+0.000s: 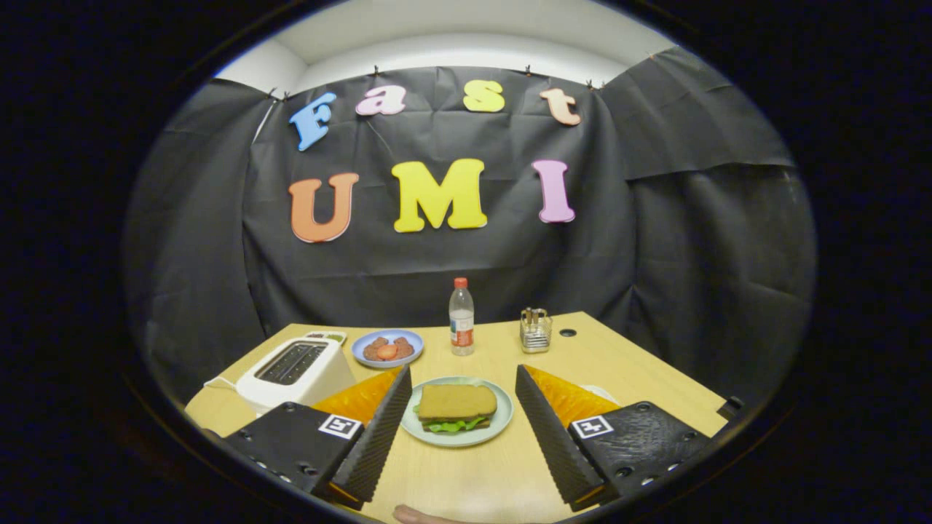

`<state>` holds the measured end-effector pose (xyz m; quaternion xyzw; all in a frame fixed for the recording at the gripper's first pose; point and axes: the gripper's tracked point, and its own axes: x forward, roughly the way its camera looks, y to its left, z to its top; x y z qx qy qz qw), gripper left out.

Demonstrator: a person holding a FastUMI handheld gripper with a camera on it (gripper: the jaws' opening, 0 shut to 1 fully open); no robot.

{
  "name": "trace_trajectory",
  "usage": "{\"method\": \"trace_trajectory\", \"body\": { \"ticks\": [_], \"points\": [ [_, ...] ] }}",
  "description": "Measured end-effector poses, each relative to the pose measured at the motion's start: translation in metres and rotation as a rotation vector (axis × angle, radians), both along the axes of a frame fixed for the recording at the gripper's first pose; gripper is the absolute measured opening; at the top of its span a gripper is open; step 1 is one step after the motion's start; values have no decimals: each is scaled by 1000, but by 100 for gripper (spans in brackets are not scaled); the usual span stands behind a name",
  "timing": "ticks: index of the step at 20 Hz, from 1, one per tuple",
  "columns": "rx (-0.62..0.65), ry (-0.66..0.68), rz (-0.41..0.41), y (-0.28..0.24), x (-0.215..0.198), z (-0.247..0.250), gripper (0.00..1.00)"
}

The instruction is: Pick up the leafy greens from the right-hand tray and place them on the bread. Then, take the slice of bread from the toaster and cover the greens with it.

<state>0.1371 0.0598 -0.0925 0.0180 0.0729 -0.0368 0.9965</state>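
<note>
Resting spot: sandwich [457, 407] with greens [450, 426] under top bread, on green plate [502, 422], desk [466, 480]
Gripper [463, 382]: spread wide, empty, plate between the fingers
Toaster [295, 371]: beyond left finger

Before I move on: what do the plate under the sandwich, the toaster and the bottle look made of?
Plate, between the open fingers: smooth pale green with a soft sheen, probably plastic or glazed ceramic. Toaster: glossy white shell, likely plastic, with dark slots. Bottle: clear, see-through body with a red cap, almost certainly plastic.
</note>
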Motion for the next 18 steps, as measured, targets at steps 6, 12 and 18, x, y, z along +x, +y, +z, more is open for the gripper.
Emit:
{"method": "trace_trajectory", "body": {
  "ticks": [6, 12, 18],
  "points": [
    [7, -137, 4, 8, -61, 39, 95],
    [-54, -193, -17, 10, -114, 61, 96],
    [-109, -239, -9, 13, -154, 87, 96]
  ]
}}
